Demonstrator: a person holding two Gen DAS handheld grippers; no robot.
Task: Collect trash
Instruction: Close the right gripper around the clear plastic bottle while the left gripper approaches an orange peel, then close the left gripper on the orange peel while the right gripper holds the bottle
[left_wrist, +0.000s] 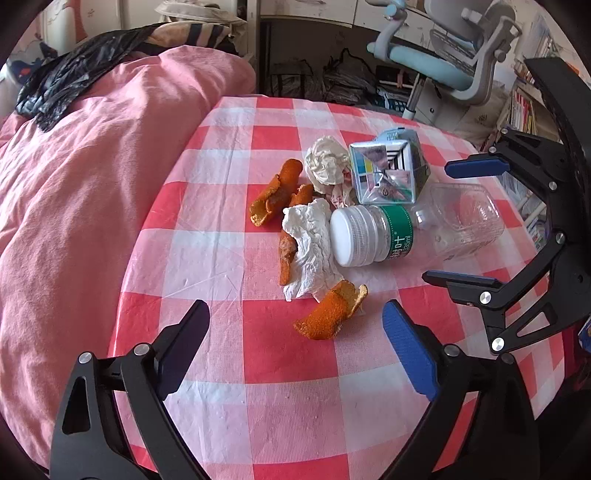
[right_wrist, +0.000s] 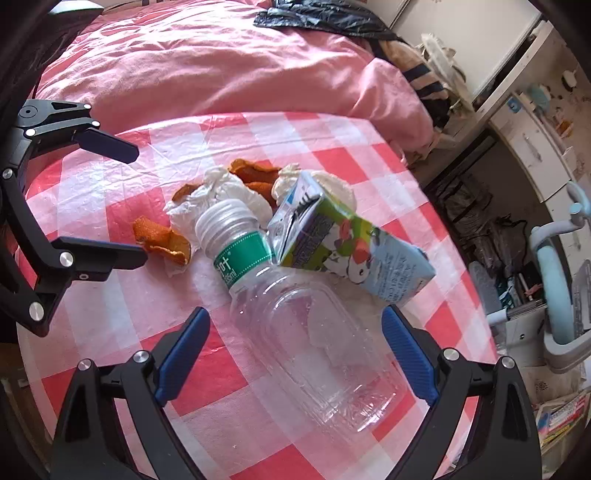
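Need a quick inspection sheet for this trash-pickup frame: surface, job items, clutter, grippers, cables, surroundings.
Surface: checked tablecloth, wrinkled.
Job's things: plastic bottle lying capped; juice carton tipped against its neck; orange peels; crumpled tissues.
Clutter: nothing seen beyond the trash.
Grippers: left gripper open, empty; right gripper open astride the bottle, not touching.
Cables: nothing seen.
Surroundings: pink bedding, black bag, desk chair.

Two fisheye views look down along gripper fingers at a checked table (left_wrist: 229, 369). The left faces the trash pile from nearby; the right sits close over the bottle (right_wrist: 314, 332). Both share the pile and bed (left_wrist: 92, 184).
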